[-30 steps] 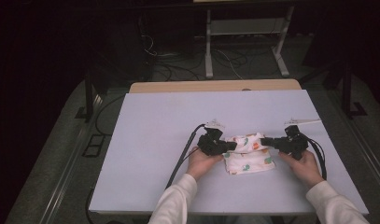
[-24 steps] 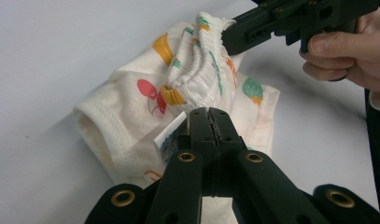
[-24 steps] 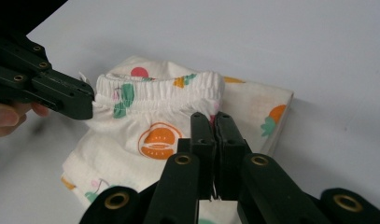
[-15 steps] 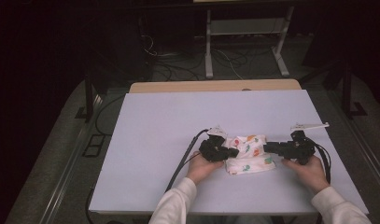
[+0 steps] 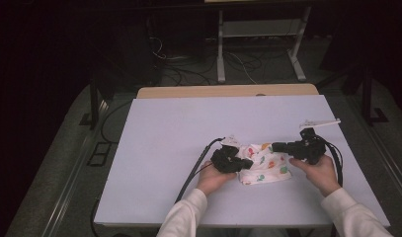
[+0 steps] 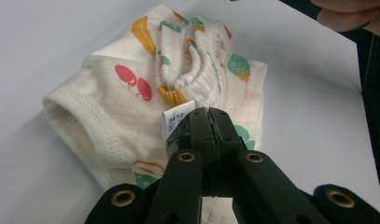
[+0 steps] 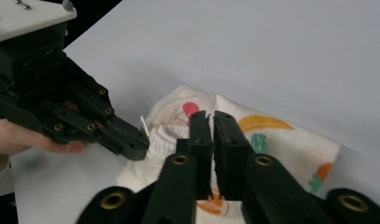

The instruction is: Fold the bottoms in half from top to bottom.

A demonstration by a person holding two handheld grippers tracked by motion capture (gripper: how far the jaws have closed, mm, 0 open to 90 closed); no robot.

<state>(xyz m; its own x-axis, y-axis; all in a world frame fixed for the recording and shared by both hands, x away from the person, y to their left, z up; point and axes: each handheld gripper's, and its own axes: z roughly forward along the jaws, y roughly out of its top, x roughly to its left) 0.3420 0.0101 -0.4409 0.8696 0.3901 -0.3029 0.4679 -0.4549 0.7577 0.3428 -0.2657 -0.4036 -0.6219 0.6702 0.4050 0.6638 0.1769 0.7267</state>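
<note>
- Step in hand, as judged: folding or arranging a small printed garment (image 5: 265, 165) that lies crumpled on the white bench (image 5: 188, 143), between the two grippers.
- Left gripper (image 6: 209, 122): the fingers are together and clamped on the garment at its gathered elastic edge, directly beside the sewn-in care label (image 6: 174, 127). The cloth bunches up just ahead of the fingertips.
- Right gripper (image 7: 211, 122): its fingers have just parted and come together again; they now stand nearly together with only a thin slit between them. No cloth is visible in that slit. The garment lies beyond and below the fingertips, so this gripper appears to hold nothing.
- In the high view, the right gripper (image 5: 280, 146) sits at the garment's right edge, with the left gripper (image 5: 247, 164) at its left edge.
- Next move, as judged: the right fingers must open, settle onto a free edge of the cloth and clamp it while the left grip holds the elastic edge steady.
- Writing: the care label carries small blue print, too fine to read. The garment bears fruit pictures: cherries, bananas, green shapes. No brand is legible.
</note>
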